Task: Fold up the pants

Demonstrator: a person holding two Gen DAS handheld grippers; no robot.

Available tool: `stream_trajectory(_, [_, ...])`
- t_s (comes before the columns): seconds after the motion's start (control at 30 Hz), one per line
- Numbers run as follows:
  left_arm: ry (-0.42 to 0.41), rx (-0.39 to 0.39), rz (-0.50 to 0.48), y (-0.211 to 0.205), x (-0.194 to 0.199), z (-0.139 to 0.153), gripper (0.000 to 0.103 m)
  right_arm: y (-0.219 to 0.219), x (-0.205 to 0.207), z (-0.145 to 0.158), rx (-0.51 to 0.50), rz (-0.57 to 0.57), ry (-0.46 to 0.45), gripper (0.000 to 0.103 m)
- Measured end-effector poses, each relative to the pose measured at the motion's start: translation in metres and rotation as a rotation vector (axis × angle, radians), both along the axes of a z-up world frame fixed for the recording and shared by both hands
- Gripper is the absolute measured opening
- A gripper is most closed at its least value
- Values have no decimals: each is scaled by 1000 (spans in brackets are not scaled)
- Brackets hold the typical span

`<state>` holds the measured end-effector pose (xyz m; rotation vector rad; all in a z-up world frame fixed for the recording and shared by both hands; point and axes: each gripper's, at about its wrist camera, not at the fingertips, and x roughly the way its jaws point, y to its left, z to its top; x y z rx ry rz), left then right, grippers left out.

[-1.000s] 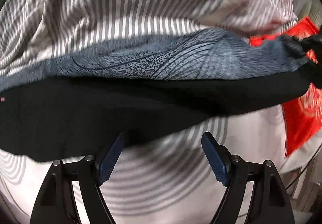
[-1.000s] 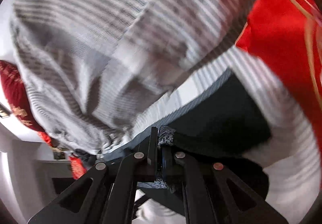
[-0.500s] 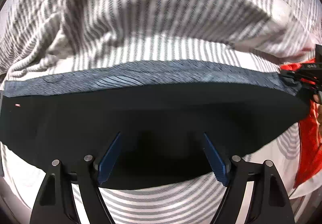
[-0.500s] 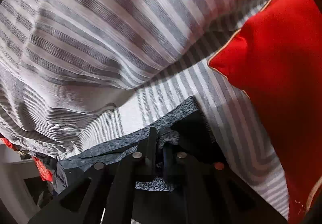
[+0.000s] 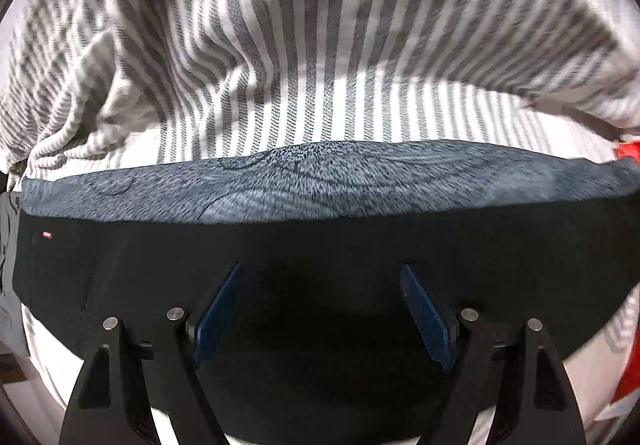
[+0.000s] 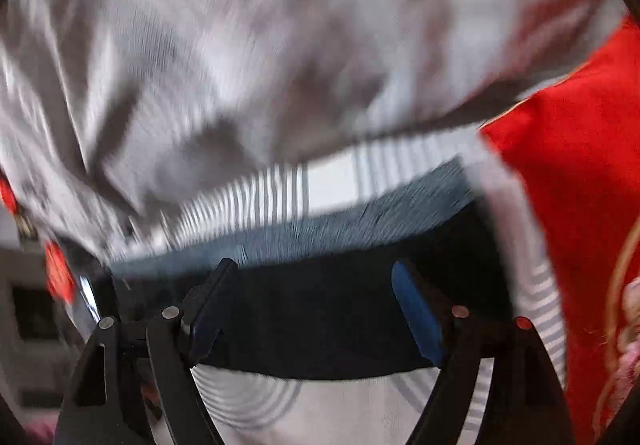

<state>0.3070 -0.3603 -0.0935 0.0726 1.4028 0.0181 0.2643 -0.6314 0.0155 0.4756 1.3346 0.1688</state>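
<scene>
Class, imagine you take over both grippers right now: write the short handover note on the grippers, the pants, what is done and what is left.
Left gripper: open, empty, over the black cloth of the pants.
Right gripper: jaws have just been opening; nothing pinched, pants lie beneath.
Pants: flat on the striped bedding, patterned waistband along the far edge, red pillow to the right.
Done: pants laid down and let go.
Left: probably further folds.

Grey-and-white striped bedding (image 5: pixel 320 25), bunched in folds; red cushion (image 6: pixel 580 173) with gold trim at the right edge.

Left hand-held gripper (image 5: pixel 320 309), black linkage arms, silver rivets, blue seemingly serrated pads (image 5: pixel 424 317)
</scene>
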Motion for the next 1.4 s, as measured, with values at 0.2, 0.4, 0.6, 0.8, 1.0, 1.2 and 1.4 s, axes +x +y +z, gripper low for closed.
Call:
stream_trajectory(0.2, [-94, -34, -22, 42, 3, 48, 81, 34, -36, -40, -16, 38, 104, 79])
stream_trajectory(0.4, [-102, 53, -208, 118, 12, 69, 81, 53, -71, -24, 27, 65, 65, 79])
stream_trajectory(0.6, [-15, 23, -353, 164, 32, 41, 81, 95, -86, -18, 35, 64, 57, 79])
stream_trajectory(0.8, [41, 18, -569, 154, 46, 8, 81, 140, -106, -20, 47, 18, 71, 79])
stream_trajectory(1.0, [118, -20, -610, 157, 62, -22, 45, 187, -113, -21, 53, 37, 84, 67])
stream_trajectory(1.2, [79, -106, -596, 165, 60, -22, 8, 222, -109, -23, 70, 56, 105, 36])
stream_trajectory(1.4, [38, -118, -537, 184, 78, -22, 9, 246, -100, -21, 79, 71, 93, 36])
